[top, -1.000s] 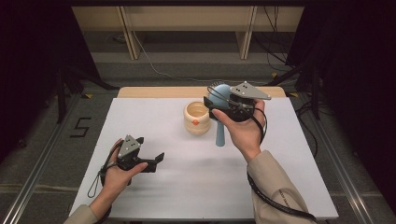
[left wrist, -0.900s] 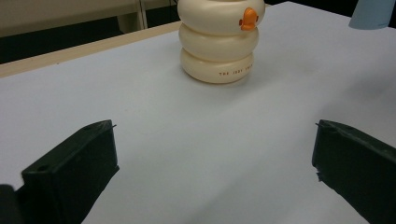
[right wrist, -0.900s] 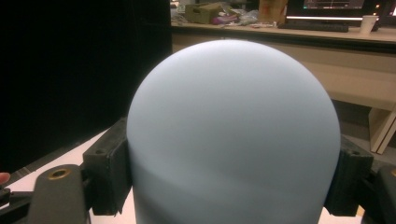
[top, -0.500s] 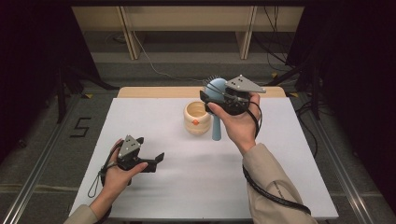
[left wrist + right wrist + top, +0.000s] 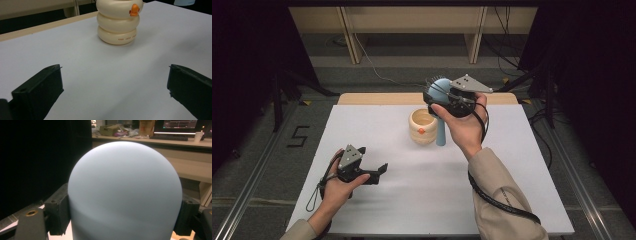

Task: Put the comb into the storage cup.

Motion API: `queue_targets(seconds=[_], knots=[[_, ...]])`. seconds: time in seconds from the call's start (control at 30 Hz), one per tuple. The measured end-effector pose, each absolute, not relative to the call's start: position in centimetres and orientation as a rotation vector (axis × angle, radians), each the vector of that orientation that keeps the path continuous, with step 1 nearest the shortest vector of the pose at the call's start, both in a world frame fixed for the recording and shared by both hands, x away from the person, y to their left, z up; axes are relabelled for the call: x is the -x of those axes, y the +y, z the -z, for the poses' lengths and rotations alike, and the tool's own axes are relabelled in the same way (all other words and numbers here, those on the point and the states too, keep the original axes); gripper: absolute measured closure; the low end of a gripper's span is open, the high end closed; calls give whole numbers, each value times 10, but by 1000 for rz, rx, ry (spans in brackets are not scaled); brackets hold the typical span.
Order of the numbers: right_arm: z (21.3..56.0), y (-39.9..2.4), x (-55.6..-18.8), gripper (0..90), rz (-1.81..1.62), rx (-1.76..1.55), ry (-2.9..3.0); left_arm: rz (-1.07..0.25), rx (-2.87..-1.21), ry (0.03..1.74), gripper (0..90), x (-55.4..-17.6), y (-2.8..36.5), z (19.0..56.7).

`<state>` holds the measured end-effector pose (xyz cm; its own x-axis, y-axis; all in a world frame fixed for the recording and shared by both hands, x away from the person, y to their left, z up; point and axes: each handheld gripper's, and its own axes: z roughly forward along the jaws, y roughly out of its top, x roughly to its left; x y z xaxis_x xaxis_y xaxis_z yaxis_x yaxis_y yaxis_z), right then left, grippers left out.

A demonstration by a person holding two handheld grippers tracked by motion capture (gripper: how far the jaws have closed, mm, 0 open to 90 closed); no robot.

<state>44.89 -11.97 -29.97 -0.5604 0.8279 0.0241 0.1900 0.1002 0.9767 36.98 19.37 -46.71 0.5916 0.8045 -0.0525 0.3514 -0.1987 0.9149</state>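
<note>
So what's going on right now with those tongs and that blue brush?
Right tongs clamped on blue hairbrush, held upright beside cream duck cup. Left tongs open, empty, low over white table. Nothing in the way.

1. My right gripper (image 5: 438,95) is raised over the far side of the white table (image 5: 512,165), clamped on the head of a blue hairbrush (image 5: 441,127).
2. The brush handle hangs down just beside a cream holder (image 5: 422,127).
3. My left gripper (image 5: 379,170) rests near the front, jaws apart and empty.
</note>
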Motion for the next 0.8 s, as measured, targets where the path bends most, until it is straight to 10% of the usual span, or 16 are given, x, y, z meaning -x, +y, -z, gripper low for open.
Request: queue_targets(seconds=[0.8], knots=[[291, -112, -465, 211, -1502, -1008, 1817, -544, -1789, 944, 0, -370, 194, 467]])
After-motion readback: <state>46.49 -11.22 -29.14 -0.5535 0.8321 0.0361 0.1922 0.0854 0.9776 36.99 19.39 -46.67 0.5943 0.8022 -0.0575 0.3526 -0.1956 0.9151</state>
